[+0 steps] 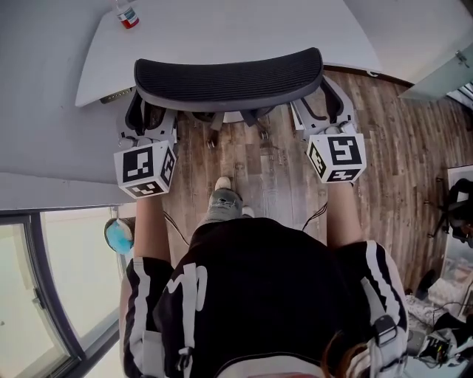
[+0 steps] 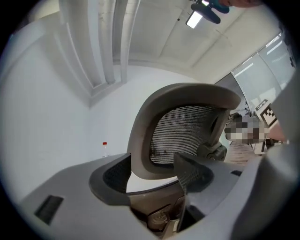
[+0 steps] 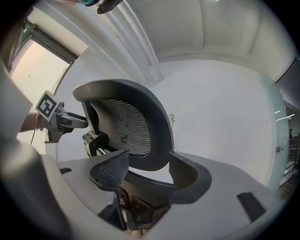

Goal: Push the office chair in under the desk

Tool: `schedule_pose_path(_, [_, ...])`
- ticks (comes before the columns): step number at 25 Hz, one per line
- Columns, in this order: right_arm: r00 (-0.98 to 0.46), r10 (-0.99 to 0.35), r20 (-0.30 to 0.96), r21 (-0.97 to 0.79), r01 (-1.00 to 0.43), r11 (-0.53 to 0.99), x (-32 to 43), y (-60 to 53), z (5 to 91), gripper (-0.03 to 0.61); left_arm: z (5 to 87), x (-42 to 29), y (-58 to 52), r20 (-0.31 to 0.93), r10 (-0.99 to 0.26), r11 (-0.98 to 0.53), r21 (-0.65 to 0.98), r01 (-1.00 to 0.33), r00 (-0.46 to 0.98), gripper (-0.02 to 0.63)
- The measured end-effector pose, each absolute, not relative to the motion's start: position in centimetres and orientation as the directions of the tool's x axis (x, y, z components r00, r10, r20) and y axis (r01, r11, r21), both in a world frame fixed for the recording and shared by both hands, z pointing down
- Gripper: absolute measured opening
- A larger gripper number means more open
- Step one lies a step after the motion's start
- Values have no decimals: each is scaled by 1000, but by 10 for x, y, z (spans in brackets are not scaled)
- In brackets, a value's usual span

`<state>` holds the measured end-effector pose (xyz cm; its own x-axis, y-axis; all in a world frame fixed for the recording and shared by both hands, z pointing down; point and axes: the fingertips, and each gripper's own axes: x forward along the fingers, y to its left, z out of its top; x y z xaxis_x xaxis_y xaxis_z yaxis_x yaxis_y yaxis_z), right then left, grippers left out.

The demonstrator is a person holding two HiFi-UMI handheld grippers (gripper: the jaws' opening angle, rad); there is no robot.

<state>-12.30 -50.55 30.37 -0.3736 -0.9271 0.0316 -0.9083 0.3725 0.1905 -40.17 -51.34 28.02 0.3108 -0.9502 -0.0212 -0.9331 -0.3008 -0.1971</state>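
Left gripper [image 2: 150,172] and right gripper [image 3: 149,173] each pinch the office chair [image 1: 229,74] backrest. A red-capped bottle [image 1: 127,15] stands far left on the desk [image 1: 222,33].

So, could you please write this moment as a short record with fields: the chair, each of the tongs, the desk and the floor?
chair: office chair, its backrest at the edge of the white desk
left tongs: closed on the backrest's left side frame
right tongs: closed on its right side frame
on desk: small bottle with a red cap
floor: wood planks
person: stands behind the chair
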Motion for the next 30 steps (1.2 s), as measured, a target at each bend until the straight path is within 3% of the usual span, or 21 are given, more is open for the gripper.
schedule_pose_path(7, [-402,-915,23,157,-903,400,-130,-471,309,272,300,-390,-477,-20,-941,-332,-150,-931,339,273])
schedule_pose_path(11, [-404,-915,21,165,-901,402,-135,-456,311,209,309,-380,-460,5,-928,-371,-125,-920,373,268])
schedule_pose_path(30, [-444,-896,24,114,-889,444,-201,-325,311,207,312,-395,-341,0,-887,-459,-105,-882,462,262])
